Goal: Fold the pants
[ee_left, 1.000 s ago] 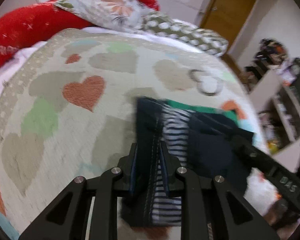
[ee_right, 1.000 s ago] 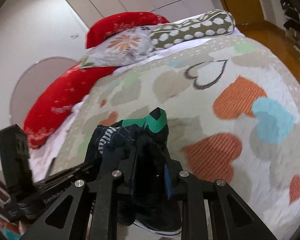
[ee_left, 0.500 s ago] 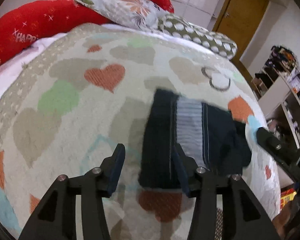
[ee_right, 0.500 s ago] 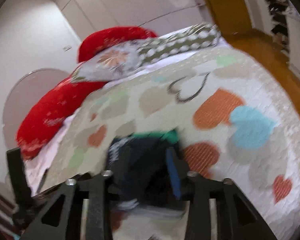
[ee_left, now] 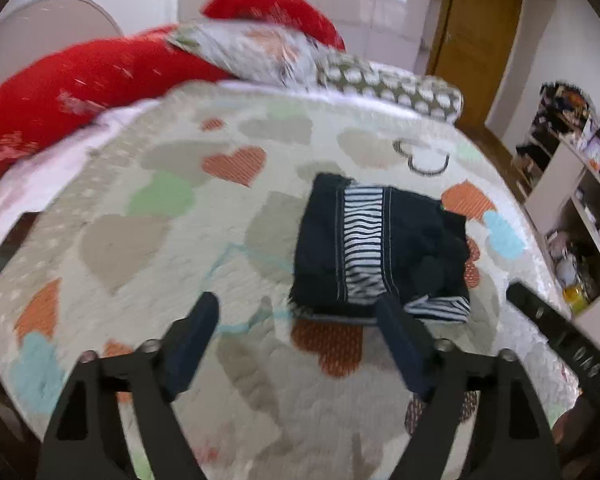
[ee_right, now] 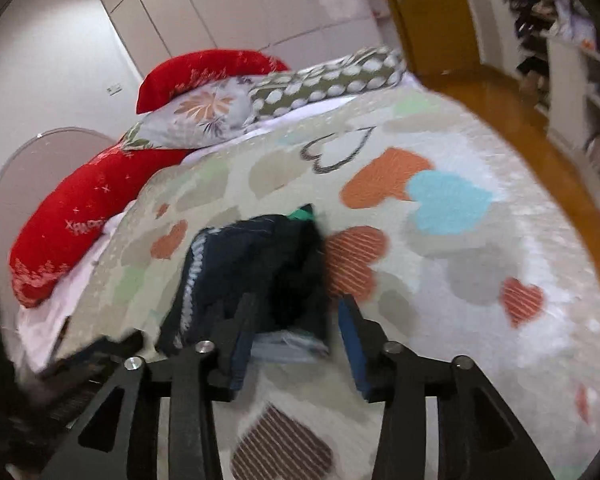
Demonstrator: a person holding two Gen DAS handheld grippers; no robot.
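- Navy pants, with a striped panel, lie folded in a compact bundle on the heart-patterned bedspread.
- Left gripper: jaws just opened wide, nothing between them, near the bundle.
- Right gripper: jaws just parted, straddling the bundle's near edge without pressing it.

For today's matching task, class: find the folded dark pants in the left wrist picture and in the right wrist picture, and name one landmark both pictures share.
Left wrist view: the folded dark pants lie right of centre on the heart bedspread, beyond the fingertips.
Right wrist view: the pants lie left of centre, low in the picture.
Shared landmark: the black-outlined white heart beyond the pants.
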